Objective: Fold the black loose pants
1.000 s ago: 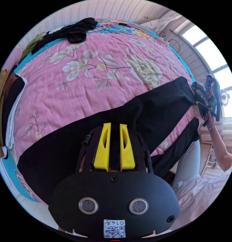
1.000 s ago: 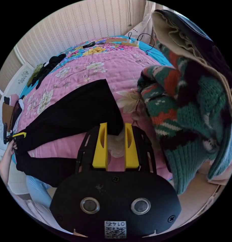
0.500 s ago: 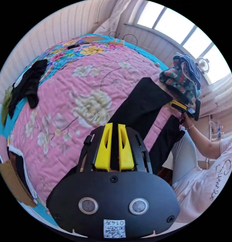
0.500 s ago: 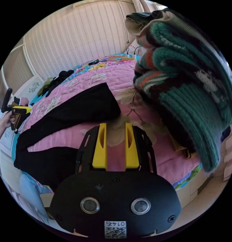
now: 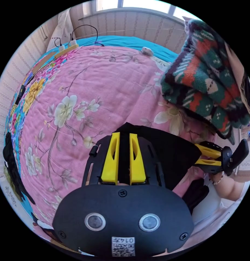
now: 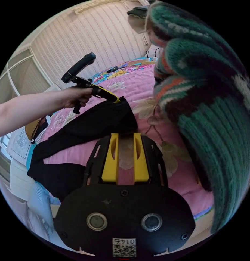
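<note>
The black pants [image 5: 168,152] lie on the pink floral bedspread [image 5: 89,89]. My left gripper [image 5: 124,133] is shut on a part of them, with black cloth filling the narrow gap between its yellow jaws. In the right gripper view a hand holds that left gripper [image 6: 115,99] above the bed, its tip on the top corner of the pants [image 6: 97,122]. My right gripper [image 6: 126,134] is open just short of the pants' end, with pink bedspread showing between its jaws. The left gripper view has the right gripper [image 5: 197,154] beside the same end of the pants.
A pile of folded clothes topped by a green, red and white knitted sweater [image 5: 209,73] [image 6: 206,81] stands close beside the pants' end. Dark clothes [image 5: 10,160] lie at the bed's far edge. Cables and a power strip [image 5: 66,47] lie near the wall.
My left gripper has carried its held part of the pants along the bed to the end beside the right gripper, doubling the cloth over. The right gripper has stayed open near that end.
</note>
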